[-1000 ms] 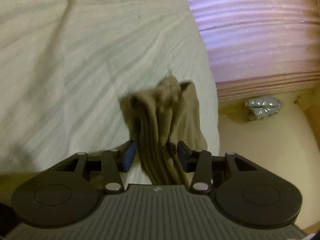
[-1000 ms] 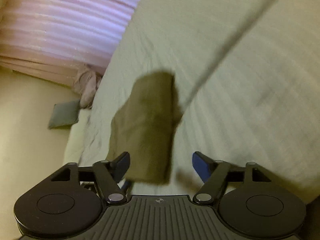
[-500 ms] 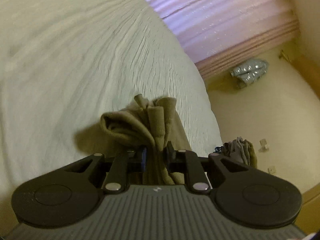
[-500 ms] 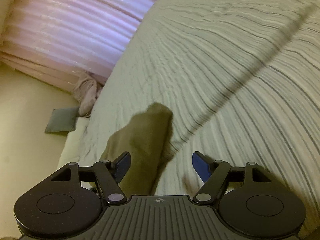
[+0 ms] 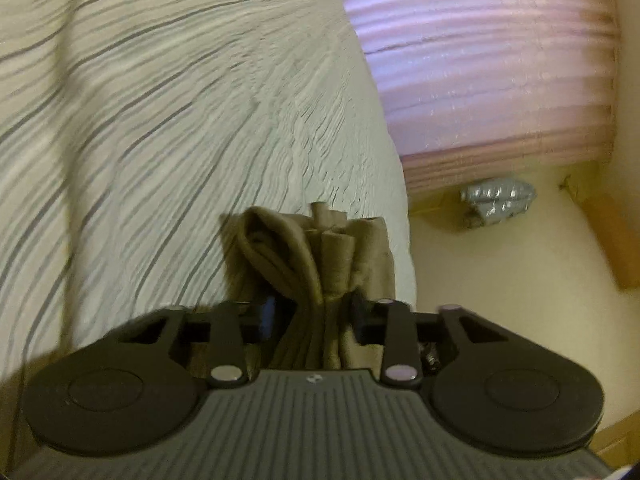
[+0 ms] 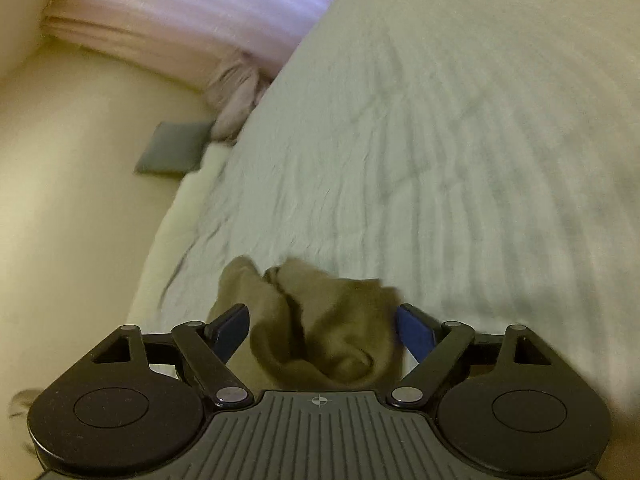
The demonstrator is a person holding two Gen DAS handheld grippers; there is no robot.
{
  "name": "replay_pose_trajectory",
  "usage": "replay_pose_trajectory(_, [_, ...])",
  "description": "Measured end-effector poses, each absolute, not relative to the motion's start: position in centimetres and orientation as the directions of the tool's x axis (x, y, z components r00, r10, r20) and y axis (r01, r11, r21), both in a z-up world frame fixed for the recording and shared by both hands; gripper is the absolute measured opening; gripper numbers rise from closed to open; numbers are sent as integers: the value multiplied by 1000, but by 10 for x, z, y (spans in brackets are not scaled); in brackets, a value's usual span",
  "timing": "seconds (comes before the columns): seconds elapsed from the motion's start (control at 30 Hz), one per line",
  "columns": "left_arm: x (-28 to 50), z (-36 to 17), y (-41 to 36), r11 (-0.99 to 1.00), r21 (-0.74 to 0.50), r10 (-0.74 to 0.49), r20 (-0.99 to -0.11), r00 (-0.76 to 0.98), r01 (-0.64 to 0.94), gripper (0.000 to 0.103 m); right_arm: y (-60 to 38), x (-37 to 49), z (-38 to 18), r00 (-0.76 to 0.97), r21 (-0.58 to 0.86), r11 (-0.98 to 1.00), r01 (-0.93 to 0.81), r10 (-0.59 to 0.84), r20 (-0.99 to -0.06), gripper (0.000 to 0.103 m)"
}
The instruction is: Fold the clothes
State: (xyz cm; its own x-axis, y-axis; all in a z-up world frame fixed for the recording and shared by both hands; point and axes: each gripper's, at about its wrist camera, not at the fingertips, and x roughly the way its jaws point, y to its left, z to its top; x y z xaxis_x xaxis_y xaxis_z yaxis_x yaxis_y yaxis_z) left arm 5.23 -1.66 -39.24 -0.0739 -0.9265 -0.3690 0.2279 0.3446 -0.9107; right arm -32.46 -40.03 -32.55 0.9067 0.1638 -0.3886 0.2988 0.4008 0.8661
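An olive-brown garment point(image 5: 320, 256) lies bunched near the edge of a bed with a pale ribbed cover point(image 5: 168, 120). Its gathered folds stand up between the fingers of my left gripper point(image 5: 314, 316). Those jaws are opening: the right pad touches the cloth and the left blue pad point(image 5: 269, 315) stands a little off it. In the right wrist view the garment's rolled end point(image 6: 320, 320) sits between the fingers of my right gripper point(image 6: 322, 334). These jaws are wide apart and opening further, with both blue pads clear of the cloth.
A pink pleated curtain point(image 5: 480, 60) hangs beyond the bed. On the cream floor lie a silver-grey crumpled thing point(image 5: 496, 196), a grey cushion point(image 6: 172, 152) and a pinkish cloth bundle point(image 6: 236, 96). A brown edge point(image 5: 608, 236) runs along the floor at right.
My left jaws closed tight on the garment's folds, then parted a little. My right gripper swung in over the bunched end, which now sits between its wider fingers.
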Motion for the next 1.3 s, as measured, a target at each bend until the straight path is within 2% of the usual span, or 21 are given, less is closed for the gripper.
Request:
replay_pose_trajectory(0.03, [55, -390, -19, 347, -901, -922, -378, -79, 259, 19, -398, -320, -327, 910, 873, 402, 275, 184, -372, 75])
replay_pose_trajectory(0.07, [58, -386, -25, 348, -887, -916, -391, -93, 303, 18, -395, -316, -328, 907, 874, 409, 263, 203, -368, 27])
replay_pose_trajectory(0.1, [61, -379, -31, 339, -871, -913, -396, -100, 355, 18, -392, -315, -328, 908, 878, 405, 255, 212, -362, 18])
replay_pose_trajectory(0.23, [78, -347, -55, 275, -786, -908, -401, -118, 554, 17, -370, -337, -315, 935, 878, 426, 217, 167, -312, 17])
replay_pose_trajectory(0.3, [84, -341, -70, 268, -760, -909, -402, -105, 592, 21, -355, -348, -310, 949, 890, 415, 190, 155, -274, 17])
replay_pose_trajectory(0.37, [90, -348, -91, 325, -742, -881, -463, -99, 586, 22, -344, -352, -306, 943, 874, 428, 229, 124, -308, 19])
replay_pose_trajectory(0.4, [90, -352, -95, 363, -729, -862, -499, -88, 581, 23, -340, -355, -307, 930, 852, 441, 282, 92, -356, 22])
replay_pose_trajectory(0.43, [87, -351, -92, 361, -728, -864, -497, -85, 583, 23, -338, -360, -308, 914, 830, 445, 337, 56, -401, 39])
replay_pose_trajectory(0.47, [84, -351, -87, 356, -728, -867, -491, -83, 585, 23, -336, -367, -308, 905, 814, 444, 375, 16, -426, 50])
replay_pose_trajectory(0.53, [73, -347, -57, 361, -740, -880, -472, -56, 568, 31, -330, -387, -300, 902, 791, 460, 404, -58, -427, 50])
replay_pose_trajectory(0.63, [48, -341, -7, 348, -744, -897, -442, -30, 570, 33, -306, -412, -278, 905, 719, 567, 401, -121, -409, 50])
replay_pose_trajectory(0.7, [25, -339, 16, 331, -725, -897, -441, -37, 604, 34, -281, -417, -269, 911, 656, 661, 364, -107, -398, 50])
replay_pose_trajectory(0.83, [-13, -337, 29, 323, -580, -869, -496, -9, 747, 34, -241, -406, -268, 885, 493, 807, 326, -76, -459, 50])
replay_pose_trajectory(1.03, [-34, -336, 21, 294, -431, -867, -495, 48, 853, 32, -211, -388, -273, 842, 270, 910, 314, -135, -523, 49])
replay_pose_trajectory(1.07, [-37, -337, 19, 285, -414, -865, -500, 46, 865, 30, -211, -387, -274, 838, 256, 914, 314, -140, -527, 45])
replay_pose_trajectory(1.1, [-40, -338, 16, 275, -396, -862, -505, 42, 876, 14, -211, -384, -276, 836, 253, 916, 310, -136, -531, 36])
replay_pose_trajectory(1.13, [-43, -339, 13, 265, -378, -859, -511, 38, 887, 5, -210, -382, -278, 832, 252, 915, 314, -138, -537, 25])
replay_pose_trajectory(1.17, [-46, -340, 10, 254, -361, -856, -516, 35, 897, 4, -209, -381, -280, 827, 244, 915, 322, -146, -543, 11])
replay_pose_trajectory(1.3, [-43, -335, 14, 233, -341, -867, -497, 36, 911, 2, -213, -382, -278, 845, 211, 931, 299, -156, -512, 3])
